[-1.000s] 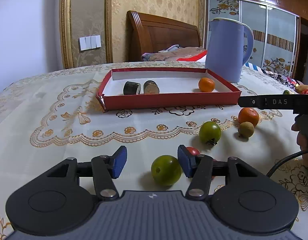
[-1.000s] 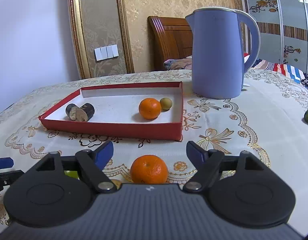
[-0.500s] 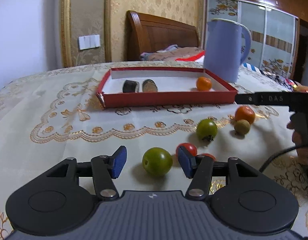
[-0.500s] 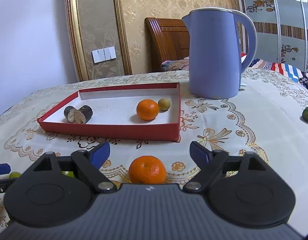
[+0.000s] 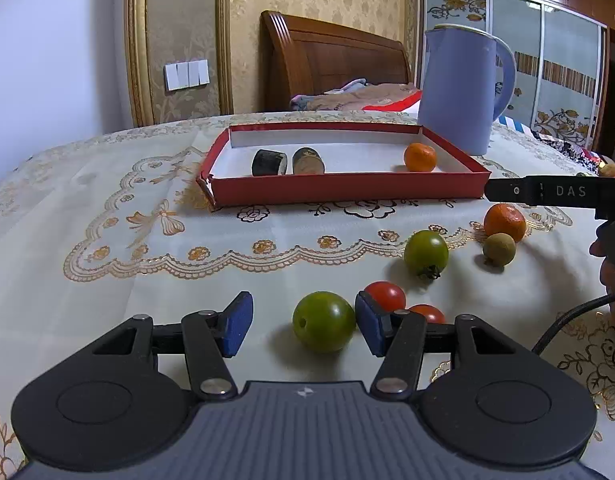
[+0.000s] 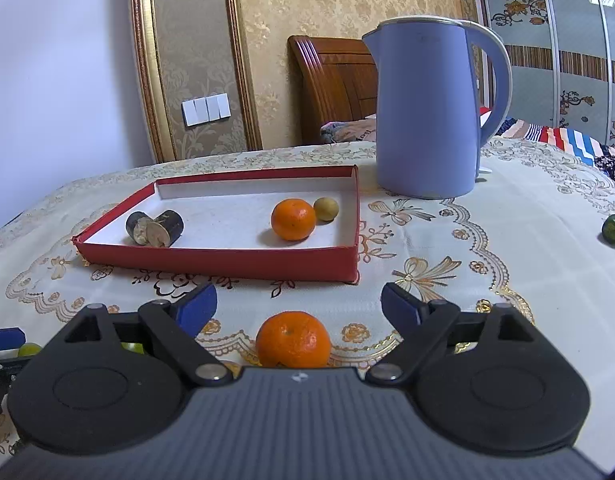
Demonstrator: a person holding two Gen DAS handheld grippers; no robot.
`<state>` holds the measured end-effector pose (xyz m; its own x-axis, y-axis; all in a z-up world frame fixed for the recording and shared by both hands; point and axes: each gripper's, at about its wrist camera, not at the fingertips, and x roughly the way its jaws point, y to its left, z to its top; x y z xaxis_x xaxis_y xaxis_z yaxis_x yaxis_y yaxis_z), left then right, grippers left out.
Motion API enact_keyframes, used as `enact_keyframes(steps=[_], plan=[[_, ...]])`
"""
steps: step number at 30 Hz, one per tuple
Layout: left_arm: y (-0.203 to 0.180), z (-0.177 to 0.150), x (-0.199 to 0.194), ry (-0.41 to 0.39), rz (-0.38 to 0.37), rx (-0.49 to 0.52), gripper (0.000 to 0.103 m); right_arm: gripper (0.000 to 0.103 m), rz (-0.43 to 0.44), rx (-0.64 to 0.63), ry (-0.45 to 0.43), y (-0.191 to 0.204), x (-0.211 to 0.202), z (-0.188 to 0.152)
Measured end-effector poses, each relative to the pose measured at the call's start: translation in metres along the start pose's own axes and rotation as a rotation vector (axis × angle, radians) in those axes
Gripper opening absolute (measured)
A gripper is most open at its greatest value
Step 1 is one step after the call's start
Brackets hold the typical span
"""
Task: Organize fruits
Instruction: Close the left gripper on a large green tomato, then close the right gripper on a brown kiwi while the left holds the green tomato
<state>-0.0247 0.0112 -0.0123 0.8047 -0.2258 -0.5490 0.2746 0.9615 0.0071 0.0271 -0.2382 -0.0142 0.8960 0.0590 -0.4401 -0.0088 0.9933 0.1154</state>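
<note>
A: Our left gripper's [image 5: 303, 322] fingers stood partly apart around a green tomato [image 5: 323, 321]; its right pad looked to be touching the fruit, the left pad clear.

B: And our right gripper's [image 6: 298, 308] jaws were opening wide, a mandarin [image 6: 293, 340] lying loose between them on the tablecloth [image 6: 507, 240], just before the red tray [image 6: 227, 266].

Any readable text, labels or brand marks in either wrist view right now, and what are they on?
"DAS": white letters on the black bar of the right gripper, seen from the left wrist view.
Faint marking near the top of the lavender-blue electric kettle: too blurred to read.
Nothing readable on the red-walled cardboard tray or the fruit.
</note>
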Motion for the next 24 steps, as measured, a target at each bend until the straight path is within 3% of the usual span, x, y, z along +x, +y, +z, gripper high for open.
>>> enact_keyframes(steps=[6, 12, 14, 19, 24], plan=[[-0.008, 0.000, 0.000, 0.009, 0.052, -0.029, 0.056, 0.090, 0.000, 0.004, -0.004, -0.001, -0.001, 0.000], [-0.004, 0.000, 0.003, 0.018, 0.041, -0.055, 0.056, 0.090, -0.016, 0.020, -0.013, -0.009, -0.013, -0.001], [-0.003, 0.000, 0.004, 0.025, 0.033, -0.058, 0.046, 0.090, -0.032, 0.043, -0.011, -0.018, -0.022, -0.004], [-0.007, 0.000, 0.008, 0.041, -0.014, -0.022, 0.033, 0.090, -0.046, 0.049, 0.032, -0.034, -0.036, -0.020], [-0.003, 0.000, 0.008, 0.034, 0.001, -0.053, 0.033, 0.085, -0.018, 0.027, 0.047, -0.031, -0.042, -0.029]])
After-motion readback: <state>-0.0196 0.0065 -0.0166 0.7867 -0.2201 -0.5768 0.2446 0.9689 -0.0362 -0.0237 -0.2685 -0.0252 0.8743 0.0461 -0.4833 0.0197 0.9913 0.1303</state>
